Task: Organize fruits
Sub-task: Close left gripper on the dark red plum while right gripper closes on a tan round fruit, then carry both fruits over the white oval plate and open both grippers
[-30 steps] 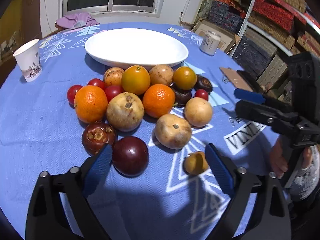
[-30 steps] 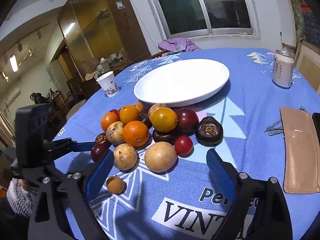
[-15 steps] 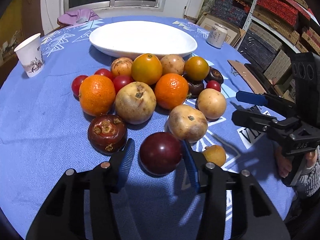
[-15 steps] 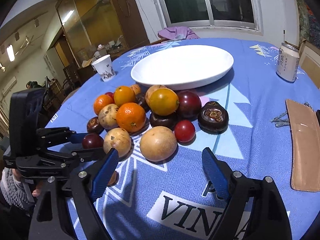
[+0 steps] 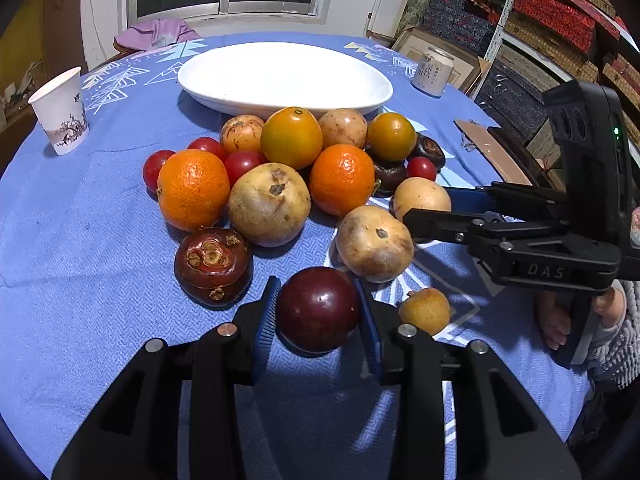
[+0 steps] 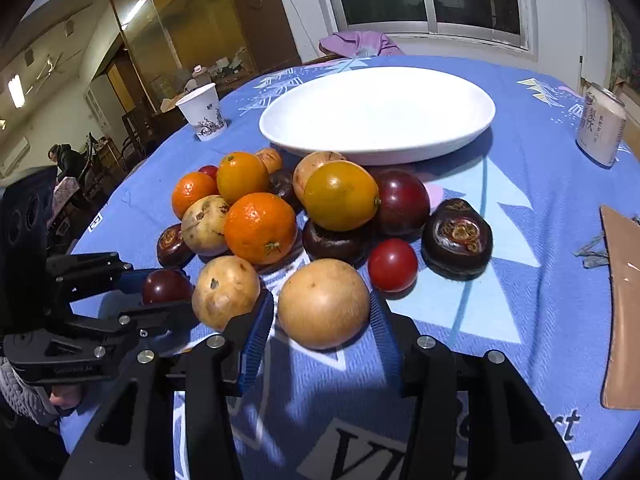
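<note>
A heap of fruit lies on the blue tablecloth in front of a bare white plate (image 5: 280,76) (image 6: 376,112): oranges, tan round fruits, red tomatoes, dark mangosteens. At the heap's near edge my left gripper (image 5: 316,282) (image 6: 164,292) is closing, its blue pads touching both sides of a dark red plum (image 5: 318,312) (image 6: 166,286) that rests on the cloth. My right gripper (image 6: 322,294) (image 5: 424,204) is also closing. A large tan fruit (image 6: 324,304) (image 5: 420,198) sits between its pads, which stand a sliver away from its sides.
A paper cup (image 5: 60,110) stands at the far left and a drinks can (image 5: 434,72) at the far right. A brown pouch (image 6: 624,300) lies to the right. A small tan fruit (image 5: 426,310) sits beside the plum. Shelves of boxes line the right wall.
My left jaws went from wide apart to touching the plum, the hand staying put. My right gripper moved forward and down to the large tan fruit, and its jaws narrowed around it.
</note>
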The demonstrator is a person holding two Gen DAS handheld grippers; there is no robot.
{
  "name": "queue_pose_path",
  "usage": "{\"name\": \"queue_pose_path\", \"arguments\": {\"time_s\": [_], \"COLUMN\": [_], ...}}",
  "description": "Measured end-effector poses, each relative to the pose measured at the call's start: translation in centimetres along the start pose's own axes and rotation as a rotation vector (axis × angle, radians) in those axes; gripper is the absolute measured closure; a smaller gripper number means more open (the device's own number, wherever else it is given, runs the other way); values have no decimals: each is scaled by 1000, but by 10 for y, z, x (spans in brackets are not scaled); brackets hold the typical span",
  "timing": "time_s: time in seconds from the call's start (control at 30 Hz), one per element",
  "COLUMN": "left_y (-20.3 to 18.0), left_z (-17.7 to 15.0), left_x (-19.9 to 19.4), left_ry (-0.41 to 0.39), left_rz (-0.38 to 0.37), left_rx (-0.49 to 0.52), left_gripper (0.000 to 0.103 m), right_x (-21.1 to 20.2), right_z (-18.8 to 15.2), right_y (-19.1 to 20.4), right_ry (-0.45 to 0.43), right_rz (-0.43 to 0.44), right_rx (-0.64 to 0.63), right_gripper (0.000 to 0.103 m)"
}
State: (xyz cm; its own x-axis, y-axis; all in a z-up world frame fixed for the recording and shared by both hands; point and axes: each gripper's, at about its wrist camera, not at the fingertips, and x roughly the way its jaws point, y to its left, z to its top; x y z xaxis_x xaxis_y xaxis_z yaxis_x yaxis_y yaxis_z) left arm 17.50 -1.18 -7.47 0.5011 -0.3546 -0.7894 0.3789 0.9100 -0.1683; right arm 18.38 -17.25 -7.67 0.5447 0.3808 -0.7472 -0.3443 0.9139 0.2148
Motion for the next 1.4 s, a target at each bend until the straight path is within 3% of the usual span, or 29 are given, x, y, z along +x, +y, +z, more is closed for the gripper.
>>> {"name": "queue_pose_path", "arguments": {"time_s": [0.2,0.37,0.47,0.57,0.67,0.77,0.9,1.1,1.13,1.27,1.4], "left_y": [1,1,2,7,16,33,57,62,62,58,63], "left_z": [-1,6,34,85,128,161,182,190,191,190,192], "left_x": [-6,-34,-49,-62,-48,-8,45,77,80,73,59], "left_ry": [-20,-129,-148,-200,-205,-144,-65,-33,-32,-67,-93], "left_rz": [-28,20,79,123,122,103,118,120,113,99,77], "left_rx": [-5,-7,23,41,22,-30,-83,-85,-80,-76,-99], "left_gripper": [67,67,67,66,66,66,66,66,63,29,28], "right_x": [-7,-41,-68,-82,-61,-14,34,63,66,66,49], "right_z": [-4,3,37,90,131,151,159,154,154,152,153], "right_y": [5,6,-4,-18,-34,-52,-68,-71,-70,-65,-65], "right_ry": [-11,-140,-206,-267,-265,-198,-123,-77,-71,-82,-130], "right_rz": [56,25,-11,-39,-57,-72,-110,-199,-211,-243,-227], "right_rx": [-20,-39,-17,7,52,99,119,67,56,33,53], "right_gripper": [57,57,57,57,57,57,57,56,54,39,39]}}
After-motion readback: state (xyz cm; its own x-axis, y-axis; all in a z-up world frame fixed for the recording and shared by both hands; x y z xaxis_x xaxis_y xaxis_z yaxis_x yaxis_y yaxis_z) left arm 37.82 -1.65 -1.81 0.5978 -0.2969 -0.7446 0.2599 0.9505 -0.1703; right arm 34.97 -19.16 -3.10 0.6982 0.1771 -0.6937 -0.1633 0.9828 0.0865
